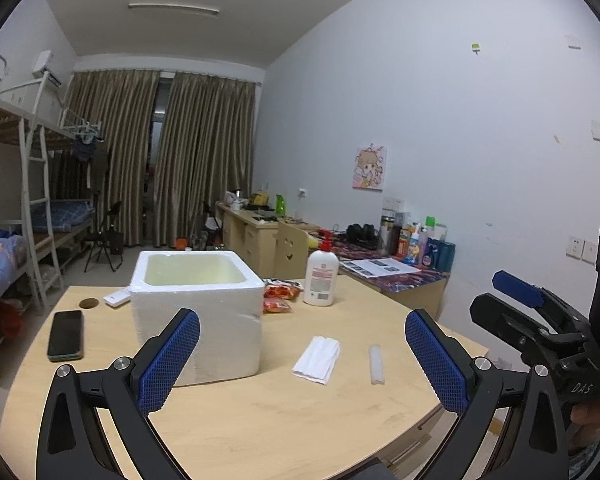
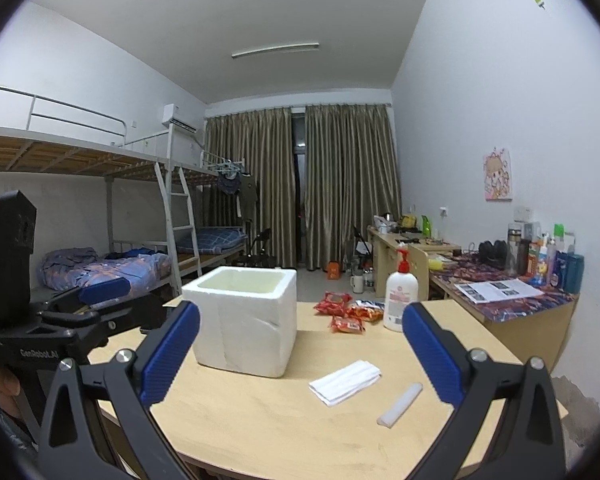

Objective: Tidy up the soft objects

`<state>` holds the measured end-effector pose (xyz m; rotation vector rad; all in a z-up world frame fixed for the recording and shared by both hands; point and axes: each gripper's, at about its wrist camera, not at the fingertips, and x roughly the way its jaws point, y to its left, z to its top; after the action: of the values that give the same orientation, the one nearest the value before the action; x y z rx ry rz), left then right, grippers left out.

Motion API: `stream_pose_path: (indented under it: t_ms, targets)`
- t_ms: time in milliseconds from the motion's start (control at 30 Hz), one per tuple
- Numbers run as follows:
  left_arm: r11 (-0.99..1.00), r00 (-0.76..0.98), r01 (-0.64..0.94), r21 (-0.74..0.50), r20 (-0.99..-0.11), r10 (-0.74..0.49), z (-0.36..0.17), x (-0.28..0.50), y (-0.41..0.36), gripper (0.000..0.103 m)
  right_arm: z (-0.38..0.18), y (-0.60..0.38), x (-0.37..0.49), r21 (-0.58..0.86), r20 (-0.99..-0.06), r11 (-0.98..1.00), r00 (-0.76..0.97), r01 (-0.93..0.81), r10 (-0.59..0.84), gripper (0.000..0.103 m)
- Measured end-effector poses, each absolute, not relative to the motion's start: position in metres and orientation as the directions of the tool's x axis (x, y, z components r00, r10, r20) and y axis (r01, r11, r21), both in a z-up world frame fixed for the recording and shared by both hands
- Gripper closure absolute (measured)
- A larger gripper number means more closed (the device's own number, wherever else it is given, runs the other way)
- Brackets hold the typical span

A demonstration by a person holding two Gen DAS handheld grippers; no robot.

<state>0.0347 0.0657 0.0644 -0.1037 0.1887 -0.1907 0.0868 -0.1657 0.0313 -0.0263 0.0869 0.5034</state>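
A white foam box (image 1: 198,304) (image 2: 246,320) stands open on the round wooden table (image 1: 260,408) (image 2: 260,420). A folded white cloth (image 1: 317,359) (image 2: 345,382) lies flat to its right, and a small white foam stick (image 1: 376,364) (image 2: 400,404) lies beside the cloth. My left gripper (image 1: 302,356) is open and empty above the table's near side. My right gripper (image 2: 300,352) is open and empty, also above the near side. The right gripper shows at the right edge of the left wrist view (image 1: 516,300); the left one shows at the left of the right wrist view (image 2: 100,300).
A lotion pump bottle (image 1: 321,276) (image 2: 400,292) and red snack packets (image 1: 278,298) (image 2: 346,312) sit behind the box. A black phone (image 1: 65,335) and a white remote (image 1: 117,298) lie left of it. Desks with bottles line the right wall; bunk beds stand left.
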Motion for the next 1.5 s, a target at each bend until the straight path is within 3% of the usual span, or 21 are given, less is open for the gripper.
stream_pose_path:
  t_ms: [533,1100,1500]
  targets:
    - [0.961,0.940,0.264,-0.076,-0.202,-0.274,0.049,0.061,0.032,0.000,0.013,-0.190,0.099,0.015,-0.140,0.920,0.910,-0.392,0.390,0.000]
    - [0.940,0.868,0.331,-0.086,-0.363,-0.339,0.008,0.131,0.012,0.000,-0.025,-0.198,0.144,0.033,-0.308,0.944,0.895,-0.328,0.322,0.000]
    - [0.925,0.827,0.374,-0.072,-0.425,-0.367,-0.014,0.170,-0.002,0.000,-0.044,-0.208,0.172,0.065,-0.381,0.956,0.878,-0.287,0.290,0.000]
